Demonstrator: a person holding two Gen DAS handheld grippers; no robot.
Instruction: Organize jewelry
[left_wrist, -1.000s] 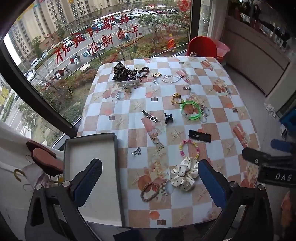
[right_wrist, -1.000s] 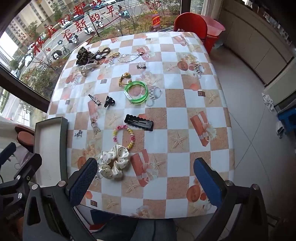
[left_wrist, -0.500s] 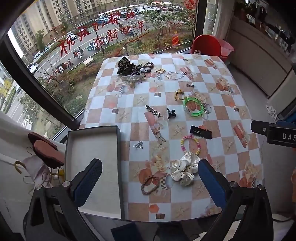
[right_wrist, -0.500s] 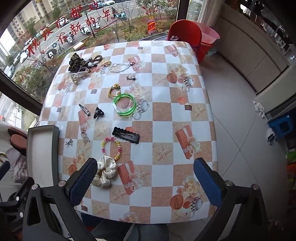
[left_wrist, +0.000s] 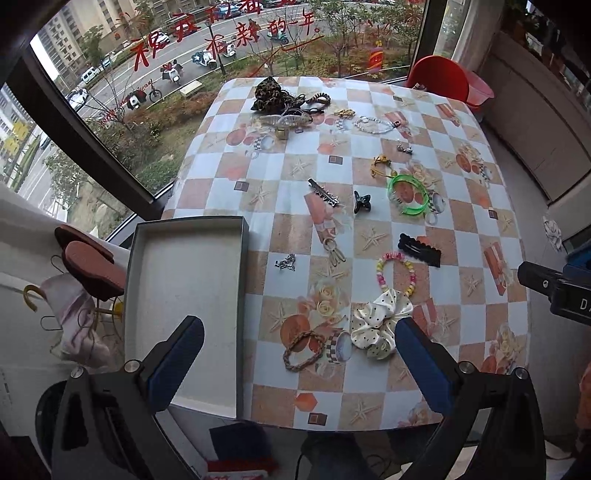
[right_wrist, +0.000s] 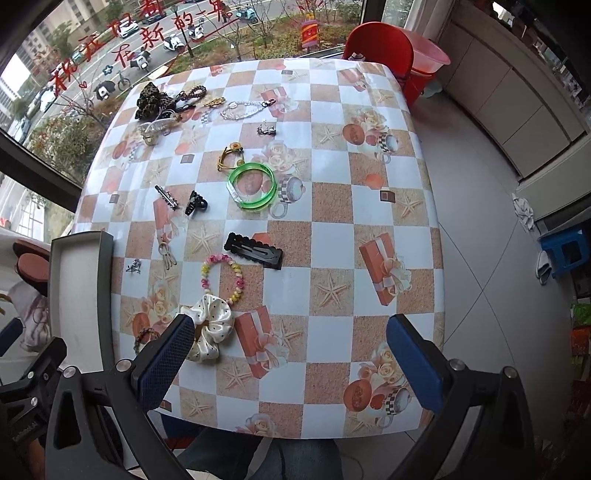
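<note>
**Overhead, both grippers spread, jewelry still scattered on the table**

Overhead view from both wrists. The table (right_wrist: 369, 206) carries a checkered cloth; its right half is bare of items, giving free room there. The grey tray (left_wrist: 184, 280) sits at the left near corner, its left side overhanging the table edge, and holds nothing. Window glass runs along the far and left sides; a red chair (right_wrist: 380, 48) stands at the far right corner.

Items lie in the left and middle part of the cloth. Nearest: white polka-dot scrunchie (left_wrist: 380, 325), touching the pastel bead bracelet (left_wrist: 396, 271) just beyond it; braided brown bracelet (left_wrist: 301, 350) to its left. Black snap clip (right_wrist: 255, 254) beside the bead bracelet. Green bangle (right_wrist: 252, 186), black claw clip (right_wrist: 195, 202), spiked silver clip (left_wrist: 324, 191) mid-table. A small silver charm (left_wrist: 285, 262) lies just right of the tray. Leopard scrunchie (left_wrist: 267, 94) and a tangle of chains at the far edge.

Left gripper (left_wrist: 299, 354) hangs above the near edge, fingers wide apart and empty, straddling the tray's right wall and the braided bracelet. Right gripper (right_wrist: 288, 352) likewise spread, empty, its left finger (right_wrist: 162, 365) overlapping the polka-dot scrunchie in view; contact cannot be told.
</note>
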